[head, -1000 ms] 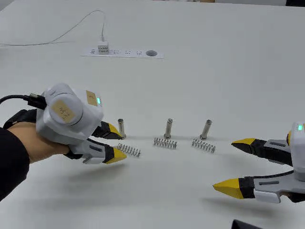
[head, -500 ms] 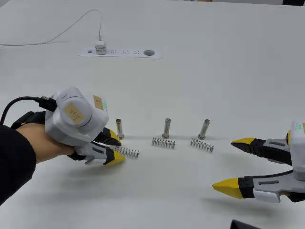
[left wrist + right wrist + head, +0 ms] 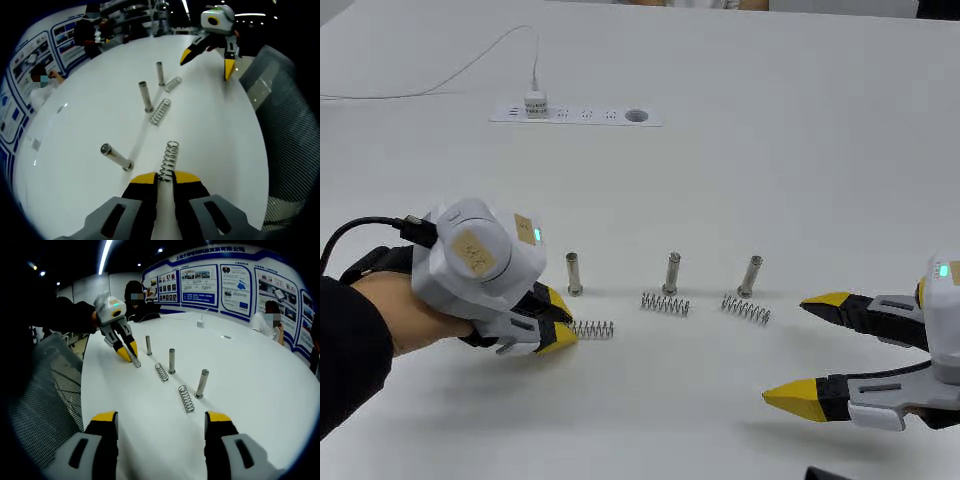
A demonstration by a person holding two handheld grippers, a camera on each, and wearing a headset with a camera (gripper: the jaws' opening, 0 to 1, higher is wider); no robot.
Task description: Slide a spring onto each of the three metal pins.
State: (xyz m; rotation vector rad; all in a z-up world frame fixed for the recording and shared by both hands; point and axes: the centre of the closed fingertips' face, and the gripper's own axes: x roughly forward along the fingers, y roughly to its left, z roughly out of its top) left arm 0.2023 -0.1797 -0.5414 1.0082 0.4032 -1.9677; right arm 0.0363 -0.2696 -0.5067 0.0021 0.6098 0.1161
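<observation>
Three upright metal pins and three springs sit in a row between my two sets of fingers on the white table [image 3: 740, 180]. My left gripper [image 3: 563, 320] has its yellow-tipped fingers [image 3: 145, 178] drawn together on the near end of the first spring [image 3: 169, 156]. The rest of the coil sticks straight out ahead of my fingertips, low over the table, pointing along the row. The first pin [image 3: 116, 157] stands just beside that spring, to the left of my left fingers as I look along them, and apart from the coil. Further out ahead of those fingers is the middle pin [image 3: 145, 96], with the middle spring [image 3: 160, 111] lying loose just beside it. Past that is the last pin [image 3: 160, 73], with the last spring [image 3: 173, 83] lying by its foot.

My right gripper [image 3: 795, 350] hovers above the table with its fingers [image 3: 105, 424] spread wide apart and nothing between them. The last spring and last pin are the nearest things ahead of these fingers, a little to the right of centre and not touching them. Beyond the row, far from both pairs of fingers, a white power strip [image 3: 575, 114] lies on the table with a plug in it and a cable [image 3: 450, 70] trailing away.
</observation>
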